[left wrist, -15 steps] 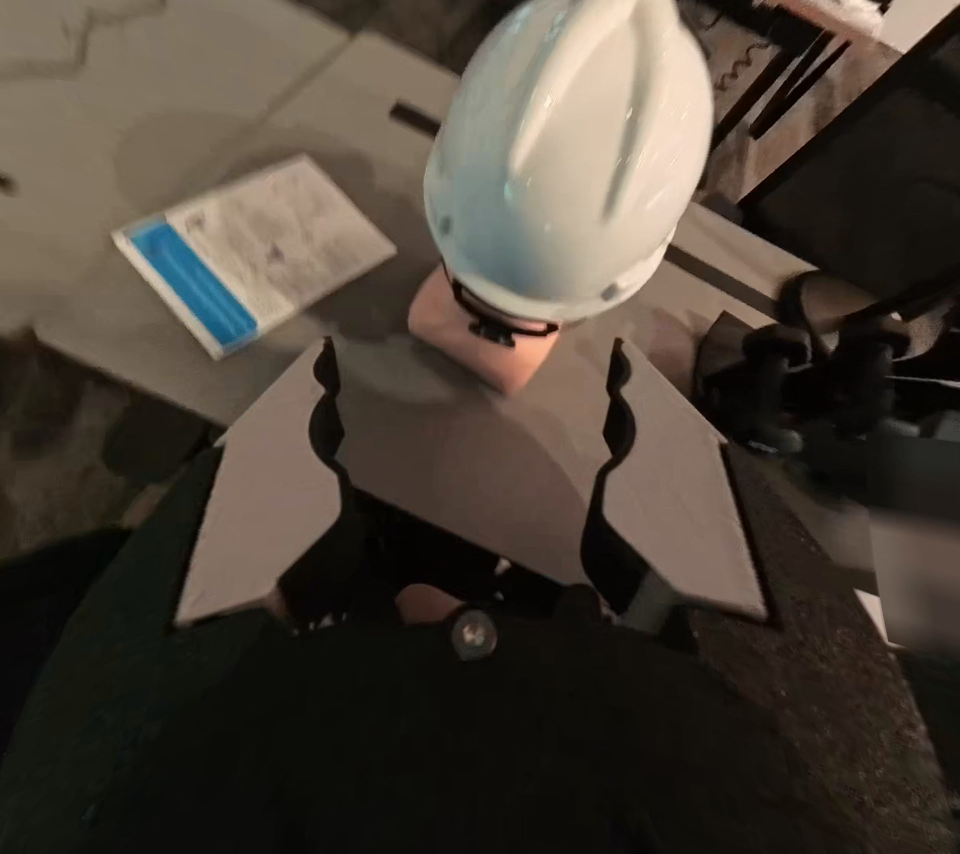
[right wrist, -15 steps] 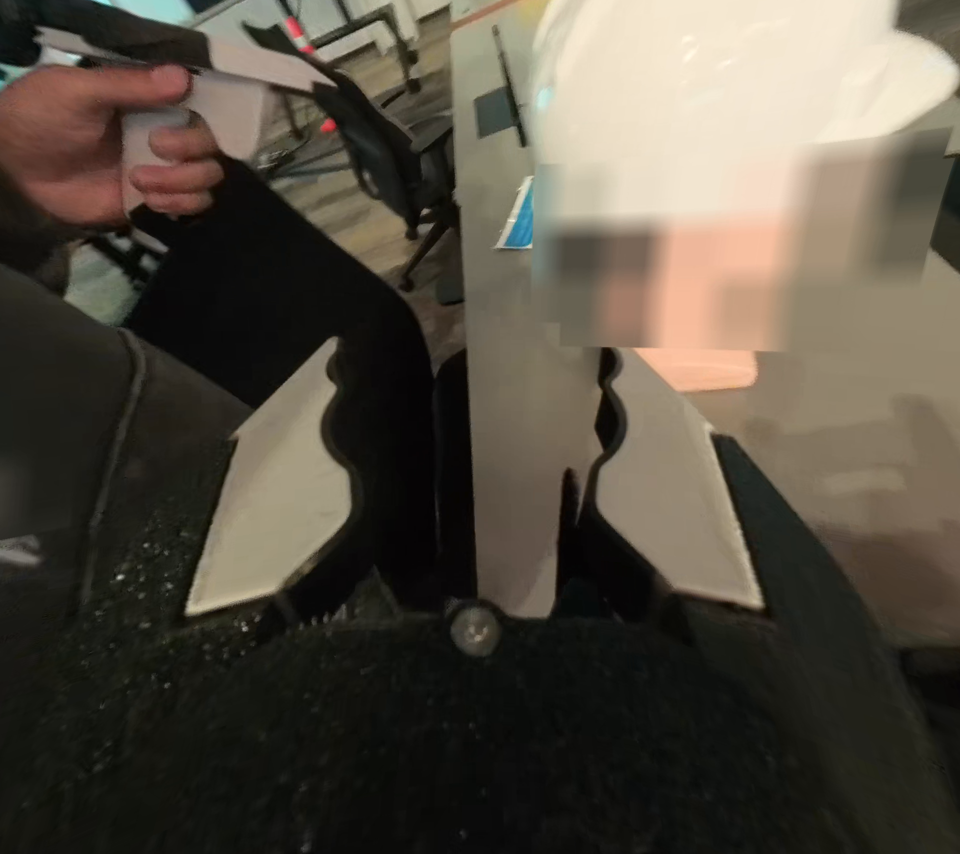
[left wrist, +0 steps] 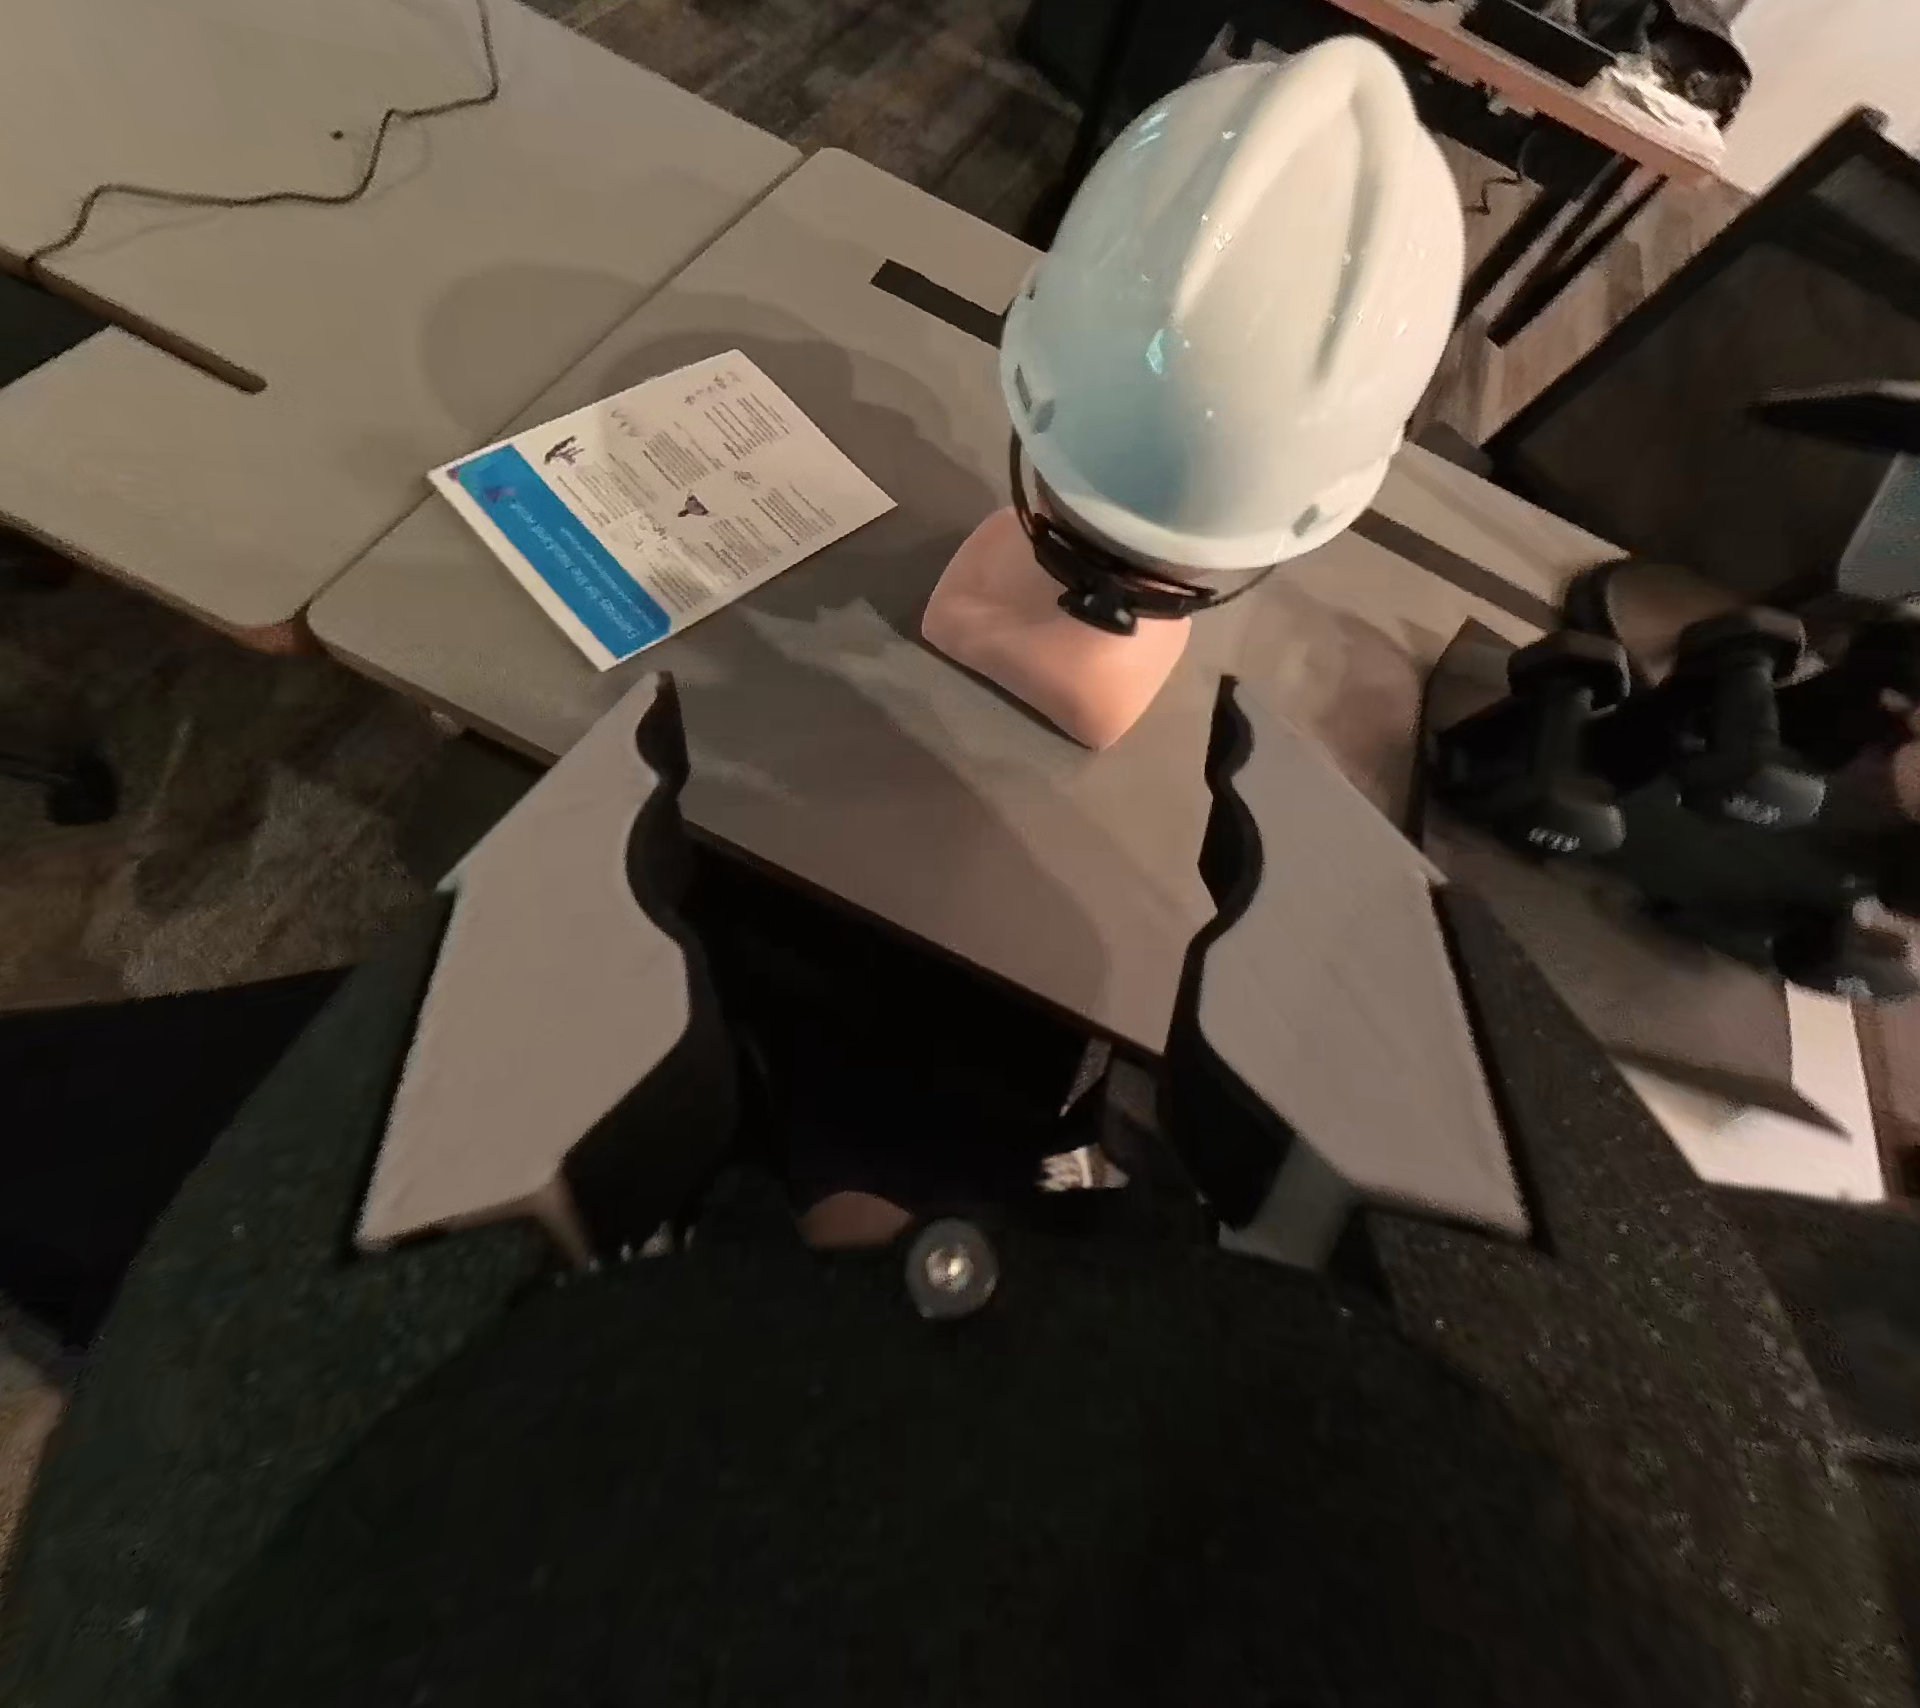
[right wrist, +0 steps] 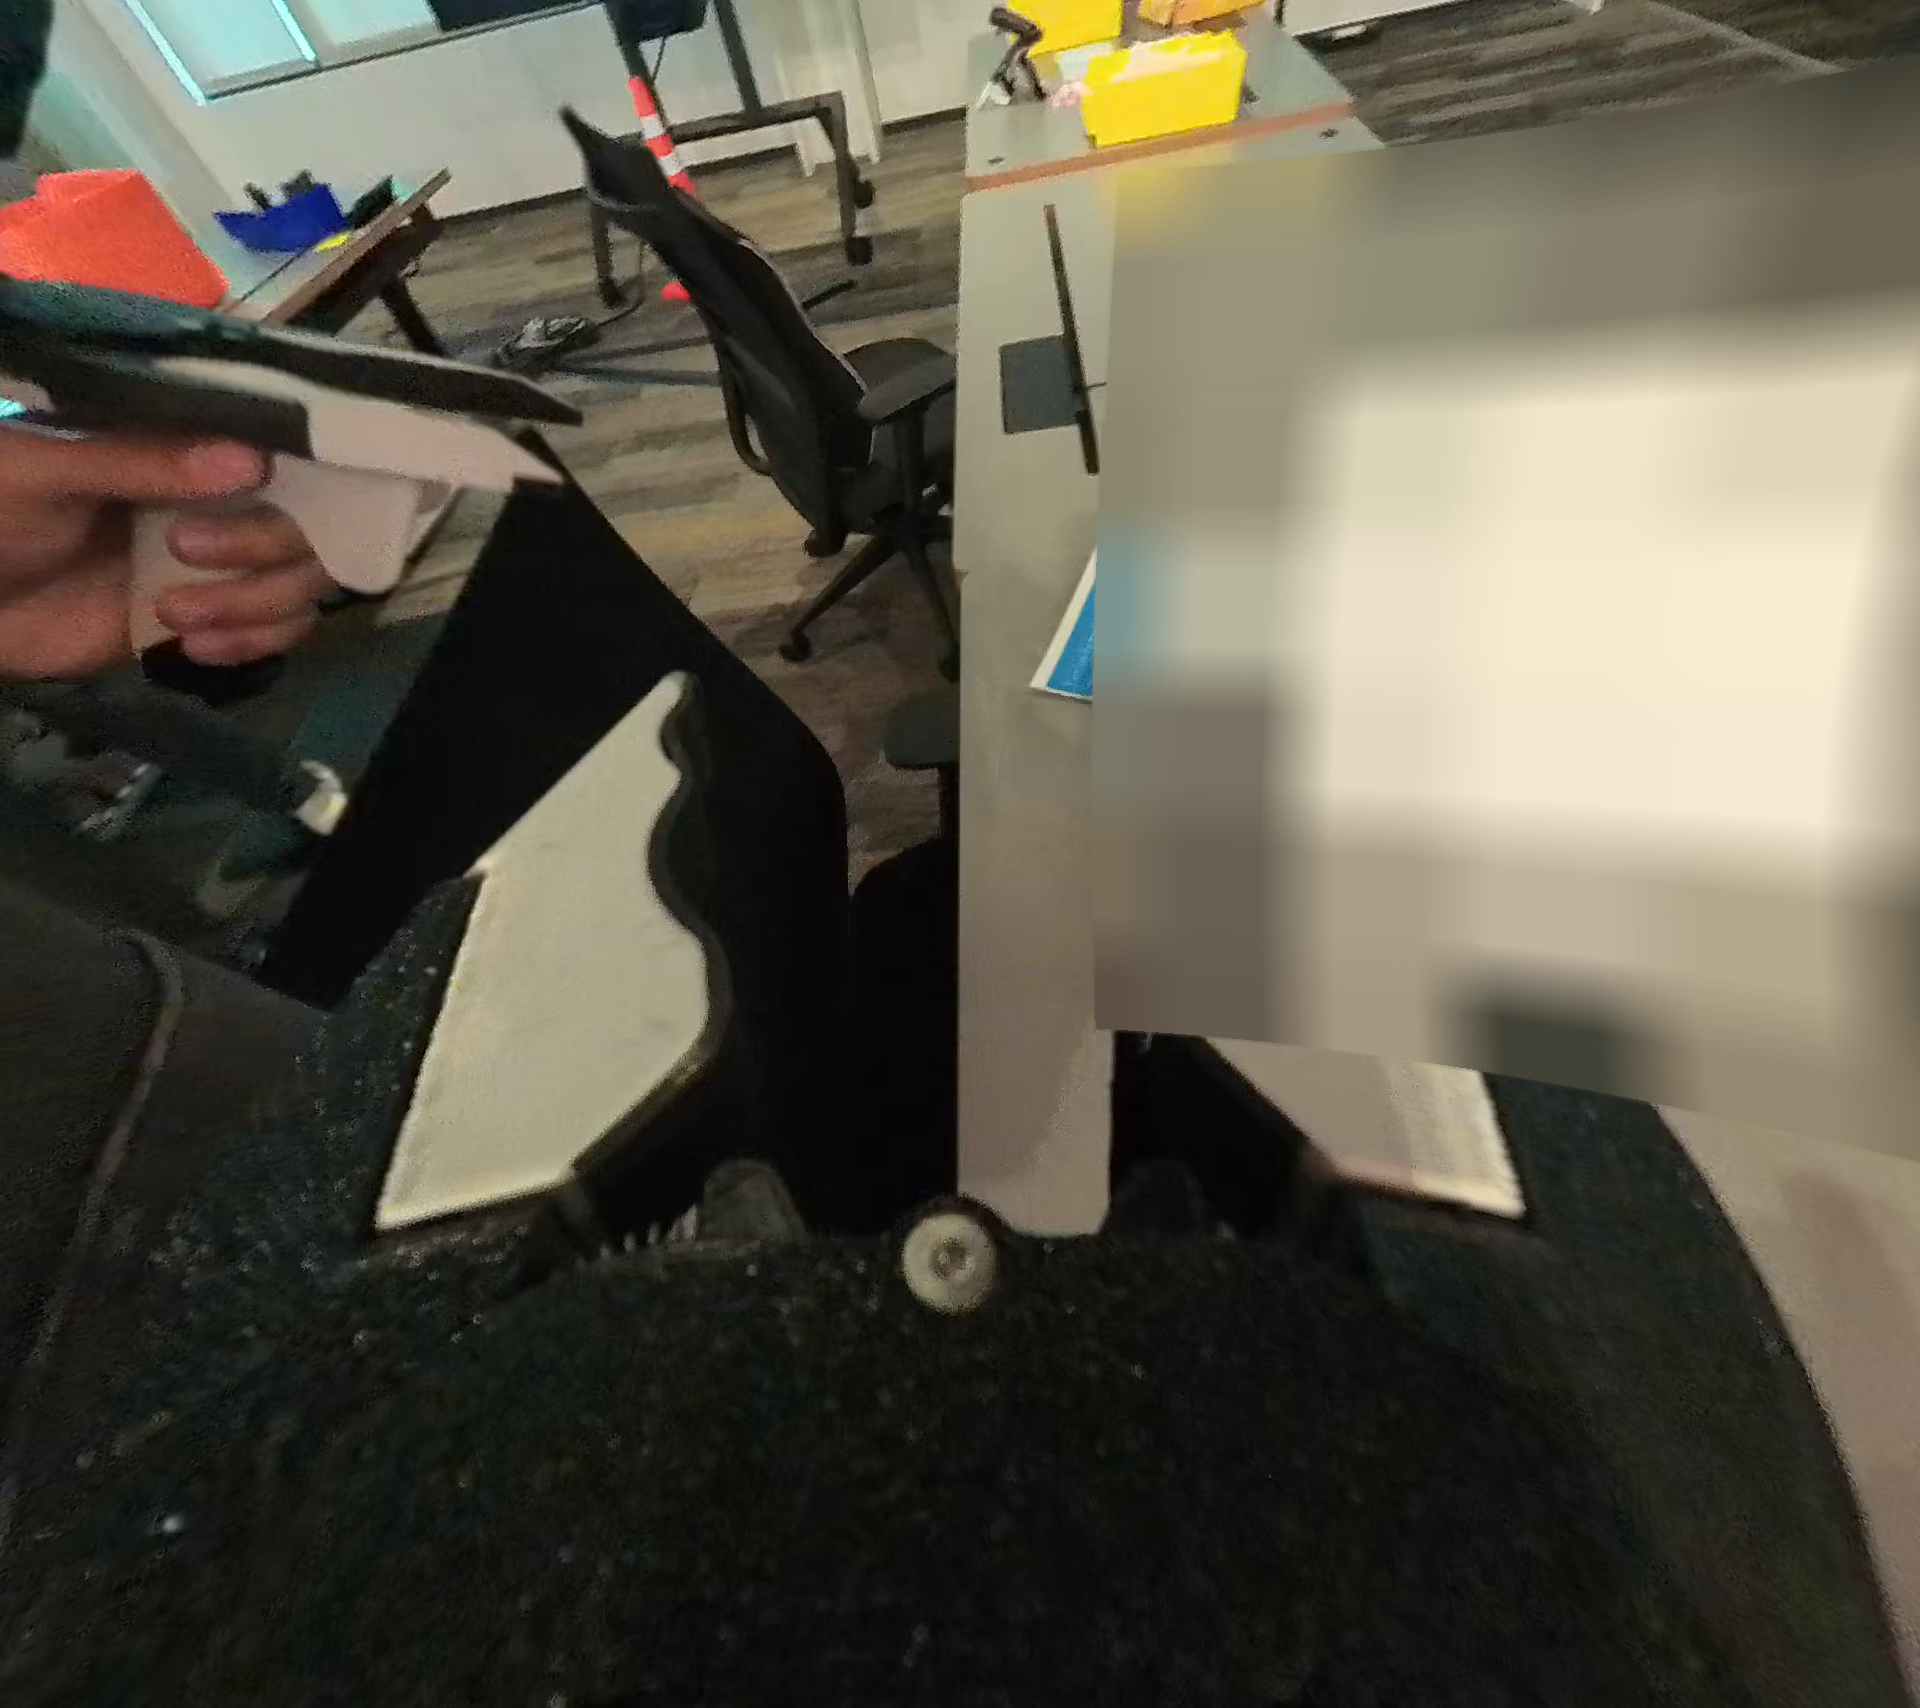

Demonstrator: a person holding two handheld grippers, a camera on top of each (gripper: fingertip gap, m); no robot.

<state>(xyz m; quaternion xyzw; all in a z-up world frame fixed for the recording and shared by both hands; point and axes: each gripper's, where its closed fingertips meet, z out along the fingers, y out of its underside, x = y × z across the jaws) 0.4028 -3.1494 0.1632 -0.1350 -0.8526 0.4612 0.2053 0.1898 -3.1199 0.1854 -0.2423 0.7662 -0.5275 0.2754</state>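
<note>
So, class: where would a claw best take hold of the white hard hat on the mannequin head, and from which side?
Probably the lower rim of the white hard hat, one finger under and one over. The dome is smooth and rounded. Come from the near side, where the left claw hangs open.

a mosaic patch hides most of the right gripper's far finger and the table (right wrist: 1023, 827) beyond it. the hard hat (left wrist: 1231, 318) covers the dummy head's top. black dumbbells (left wrist: 1683, 765) at the right edge are smeared.
</note>
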